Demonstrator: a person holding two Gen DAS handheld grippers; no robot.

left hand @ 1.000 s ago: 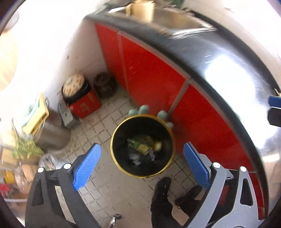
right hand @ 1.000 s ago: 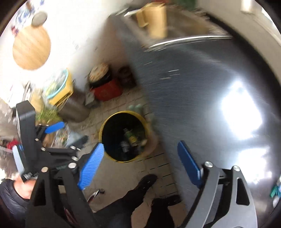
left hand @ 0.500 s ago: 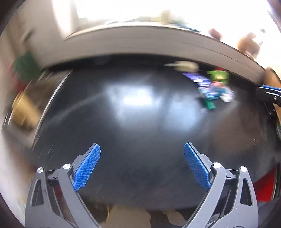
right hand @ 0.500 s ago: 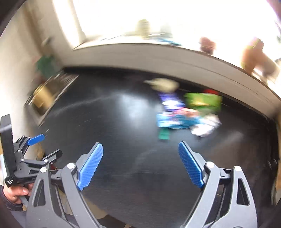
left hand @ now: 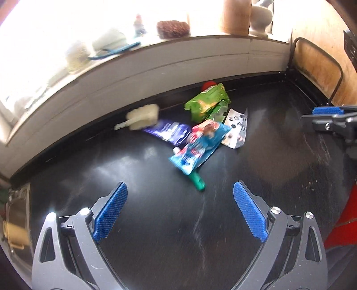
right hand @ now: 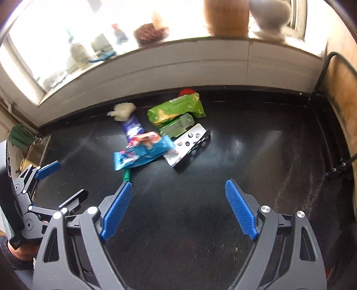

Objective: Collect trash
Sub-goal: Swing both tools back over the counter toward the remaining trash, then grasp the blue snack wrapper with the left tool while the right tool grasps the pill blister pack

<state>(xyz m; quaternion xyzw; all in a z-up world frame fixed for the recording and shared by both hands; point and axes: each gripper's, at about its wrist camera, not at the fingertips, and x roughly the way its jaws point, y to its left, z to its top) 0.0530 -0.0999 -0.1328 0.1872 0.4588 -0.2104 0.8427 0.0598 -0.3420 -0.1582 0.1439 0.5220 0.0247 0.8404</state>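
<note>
A pile of trash lies on the black counter (left hand: 156,223) near the back wall: a blue-and-red wrapper (left hand: 198,145), a purple wrapper (left hand: 170,131), a green packet (left hand: 206,102), a silver blister pack (left hand: 236,130), a small green tube (left hand: 197,179) and a crumpled white wad (left hand: 142,117). The same pile shows in the right wrist view, with the blue wrapper (right hand: 142,154), green packet (right hand: 176,110) and blister pack (right hand: 187,145). My left gripper (left hand: 180,212) is open and empty, short of the pile. My right gripper (right hand: 178,207) is open and empty, also short of it.
A bright window sill (right hand: 156,44) behind the counter holds jars, a scrubber and a white vase (right hand: 270,15). A wooden board with a black frame (left hand: 316,64) stands at the right. A sink (left hand: 15,223) lies at the left. Red cabinet fronts (left hand: 343,223) show below right.
Both grippers swung up from the yellow-rimmed bin on the floor to the black counter. The trash pile is now closer and nearer the centre of both views. Both stay open.
</note>
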